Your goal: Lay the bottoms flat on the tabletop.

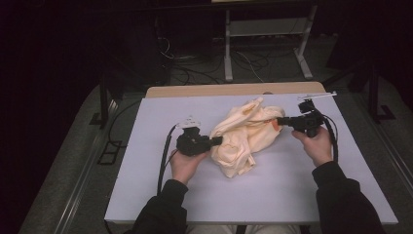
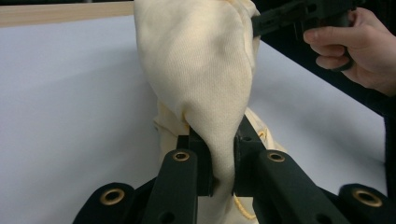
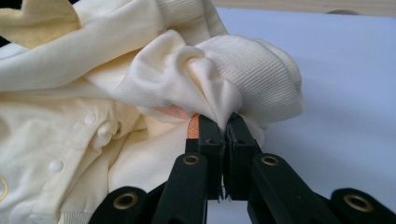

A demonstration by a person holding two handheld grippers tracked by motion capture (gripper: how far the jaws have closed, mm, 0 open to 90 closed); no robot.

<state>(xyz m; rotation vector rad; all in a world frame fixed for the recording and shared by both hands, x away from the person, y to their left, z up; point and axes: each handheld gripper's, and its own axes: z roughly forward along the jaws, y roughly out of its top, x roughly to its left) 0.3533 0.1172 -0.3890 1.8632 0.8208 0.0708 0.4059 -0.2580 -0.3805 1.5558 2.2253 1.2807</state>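
A pale yellow garment (image 1: 243, 134) with snap buttons and ribbed cuffs lies bunched in the middle of the white table (image 1: 146, 195), partly lifted between both hands. My left gripper (image 1: 217, 141) is shut on a fold of the garment (image 2: 205, 84) at its left side; the cloth is pinched between the pads. At the garment's right side my right gripper (image 1: 278, 120) is shut on the garment (image 3: 154, 79) beside a ribbed cuff (image 3: 261, 74) and an orange tag (image 3: 192, 126). In the left gripper view the other hand (image 2: 355, 46) with its gripper shows at the top right.
The table's wooden far edge (image 1: 234, 90) lies just behind the garment. Beyond it stand a white metal frame (image 1: 265, 44) and floor cables (image 1: 195, 73). A thin light rod (image 1: 316, 95) sits at the table's far right corner. Dark sleeves (image 1: 341, 200) come in from the bottom.
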